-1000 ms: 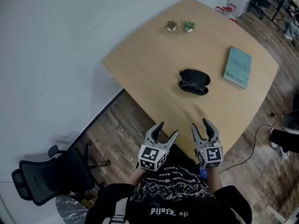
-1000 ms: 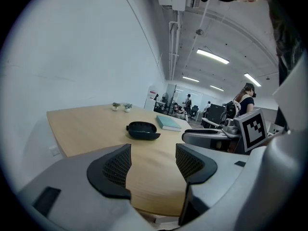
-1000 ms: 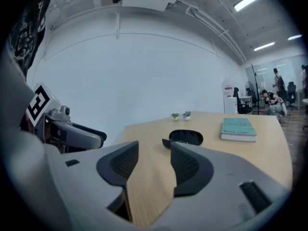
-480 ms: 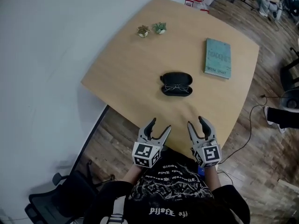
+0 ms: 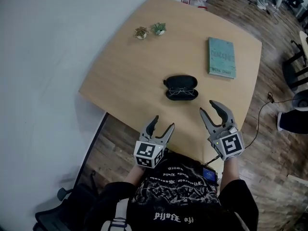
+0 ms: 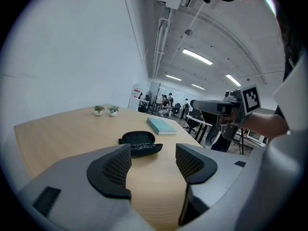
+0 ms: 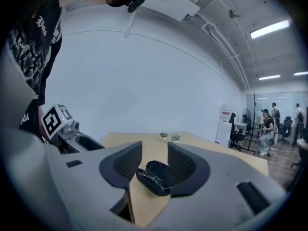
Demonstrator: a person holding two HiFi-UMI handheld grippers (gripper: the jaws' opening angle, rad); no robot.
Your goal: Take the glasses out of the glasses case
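Glasses case (image 5: 181,88) lies open on light wooden table (image 5: 120,81), black, lid back. Glasses (image 5: 182,92) sit inside its near half. Teal book (image 5: 221,57) lies flat beyond the case to its right, well apart. Two small potted plants (image 5: 149,31) stand beyond the case to its left, near the far edge. Wood-plank floor (image 5: 120,143) lies round the table, and white wall (image 5: 43,57) runs past the case's left side.

Left gripper view alone shows the long office behind the case: ceiling strip lights, desks, people far off, and the right gripper held up at its right. Right gripper view alone shows the left gripper's marker cube (image 7: 53,120) at its left edge, with the case framed in its own jaw gap.

Left gripper (image 5: 163,122) hovers on the near side of the case at the table edge, jaws apart, holding nothing. Right gripper (image 5: 208,107) is off the case's near-right side, not touching it. Its jaws are partly open and have just been closing, with nothing between the pads.
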